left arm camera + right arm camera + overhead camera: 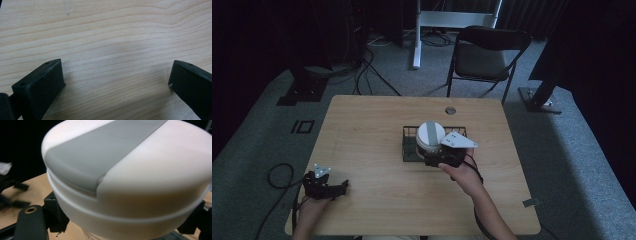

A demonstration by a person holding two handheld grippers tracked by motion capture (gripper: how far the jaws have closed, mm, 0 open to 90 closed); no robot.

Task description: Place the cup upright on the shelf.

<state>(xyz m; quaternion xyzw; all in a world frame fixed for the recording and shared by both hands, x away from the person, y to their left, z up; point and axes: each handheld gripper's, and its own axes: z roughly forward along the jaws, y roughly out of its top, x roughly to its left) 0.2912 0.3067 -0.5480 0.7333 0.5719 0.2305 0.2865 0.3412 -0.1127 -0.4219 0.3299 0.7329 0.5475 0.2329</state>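
A white round container [430,136] with a grey band across its lid hangs above a black wire basket [409,146] at the middle of the wooden table [372,115]. My right gripper [435,155] is shut on the container's lower body from the near side. Up close in the right gripper view, the container [130,182] sits between the two black jaws of the right gripper [125,220]. My left gripper [343,187] rests near the table's front left corner, jaws apart. In the left gripper view, bare wood lies between the jaws of the open left gripper [116,80].
A cable grommet [450,110] sits in the tabletop behind the basket. Beyond the far edge stands a folding chair [487,55], with a white stand leg [416,35] and dark stands on the carpet. A cable [277,175] trails off the table's left side.
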